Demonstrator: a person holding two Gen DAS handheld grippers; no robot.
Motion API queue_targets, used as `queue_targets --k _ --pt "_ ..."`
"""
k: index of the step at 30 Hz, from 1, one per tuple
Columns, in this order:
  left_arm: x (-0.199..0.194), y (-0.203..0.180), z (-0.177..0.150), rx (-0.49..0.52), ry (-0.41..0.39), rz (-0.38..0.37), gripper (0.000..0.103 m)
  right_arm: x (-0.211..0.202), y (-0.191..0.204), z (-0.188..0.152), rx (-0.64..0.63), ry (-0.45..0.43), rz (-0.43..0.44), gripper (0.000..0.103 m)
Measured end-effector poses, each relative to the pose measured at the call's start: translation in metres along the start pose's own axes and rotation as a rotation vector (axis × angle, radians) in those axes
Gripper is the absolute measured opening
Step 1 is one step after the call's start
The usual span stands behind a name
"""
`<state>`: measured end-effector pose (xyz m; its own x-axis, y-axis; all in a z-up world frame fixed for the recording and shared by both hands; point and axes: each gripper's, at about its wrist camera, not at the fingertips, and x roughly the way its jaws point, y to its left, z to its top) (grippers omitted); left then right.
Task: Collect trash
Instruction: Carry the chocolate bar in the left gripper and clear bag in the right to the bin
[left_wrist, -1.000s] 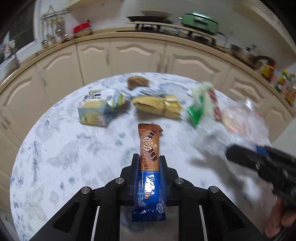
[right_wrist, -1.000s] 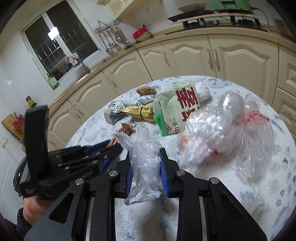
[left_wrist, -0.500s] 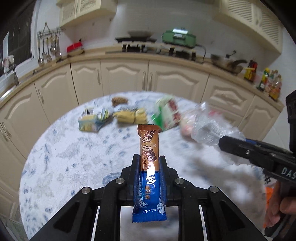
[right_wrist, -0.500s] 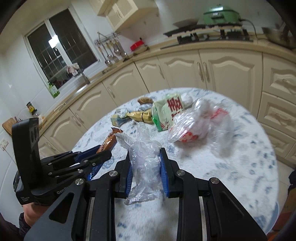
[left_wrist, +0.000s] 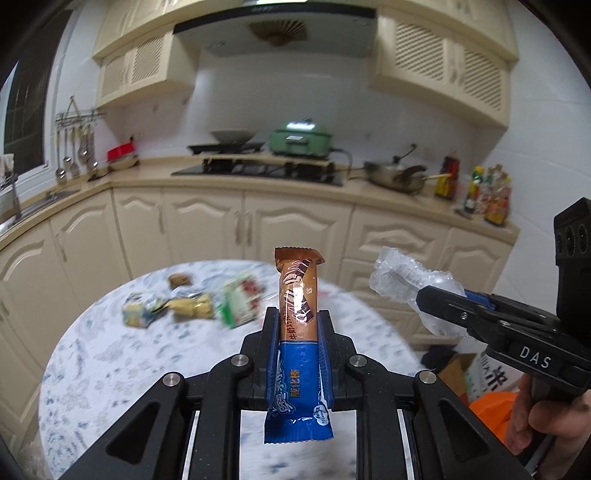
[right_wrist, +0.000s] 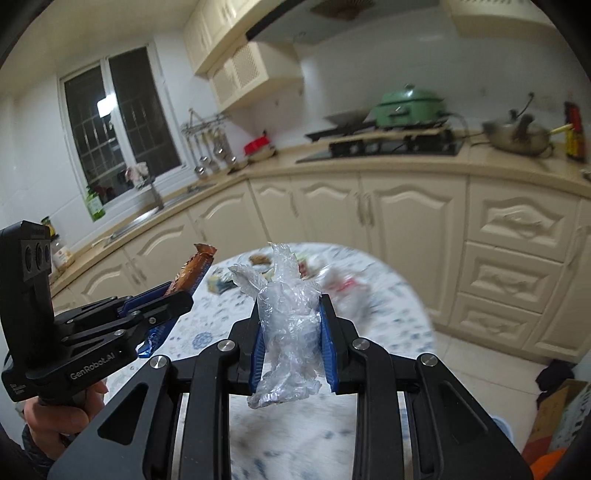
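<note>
My left gripper (left_wrist: 298, 325) is shut on a brown and blue snack bar wrapper (left_wrist: 297, 295), held upright above the round marble table (left_wrist: 92, 362). It also shows in the right wrist view (right_wrist: 173, 291) at the left. My right gripper (right_wrist: 291, 314) is shut on a crumpled clear plastic wrap (right_wrist: 288, 314), raised above the table; it shows in the left wrist view (left_wrist: 424, 295) at the right. More trash lies at the table's far side: a small carton (left_wrist: 136, 314), a yellow wrapper (left_wrist: 192, 308), a green and white packet (left_wrist: 240, 302).
Cream kitchen cabinets (left_wrist: 207, 225) and a counter with a stove curve behind the table. A cardboard box (left_wrist: 461, 373) and something orange (left_wrist: 495, 410) stand on the floor at the right. A clear bag (right_wrist: 343, 284) lies on the table.
Both grippers have risen and pulled back from the table with their loads; the table and its trash look smaller and lower in both views.
</note>
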<state>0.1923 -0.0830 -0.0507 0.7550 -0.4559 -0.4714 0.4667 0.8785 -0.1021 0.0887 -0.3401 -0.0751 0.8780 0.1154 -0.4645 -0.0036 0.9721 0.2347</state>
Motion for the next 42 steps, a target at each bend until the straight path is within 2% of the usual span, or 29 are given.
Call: queue_targets --k 9,16,23,30,38,42 --pt "-0.002 -0.048 0.007 0.051 -0.054 -0.115 0.015 -0.072 -0.045 0.003 0.033 -0.097 -0.139 0.026" --pt "0.028 -0.09 0.011 0.104 -0.036 -0.216 0.016 -0.115 -0.085 -0.007 0.078 -0.128 -0.258 0.026" --pt "0.093 -0.149 0.001 0.17 0.069 -0.335 0.016 -0.142 -0.148 -0.036 0.159 -0.1 -0.39 0.026" --pt "0.175 -0.204 -0.014 0.182 0.24 -0.428 0.016 -0.144 -0.224 -0.079 0.292 -0.034 -0.464 0.026" --pt "0.28 -0.255 -0.028 0.22 0.426 -0.445 0.016 -0.12 -0.294 -0.131 0.434 0.054 -0.491 0.026" --pt "0.328 -0.269 -0.036 0.219 0.513 -0.442 0.016 -0.104 -0.322 -0.151 0.496 0.096 -0.501 0.026"
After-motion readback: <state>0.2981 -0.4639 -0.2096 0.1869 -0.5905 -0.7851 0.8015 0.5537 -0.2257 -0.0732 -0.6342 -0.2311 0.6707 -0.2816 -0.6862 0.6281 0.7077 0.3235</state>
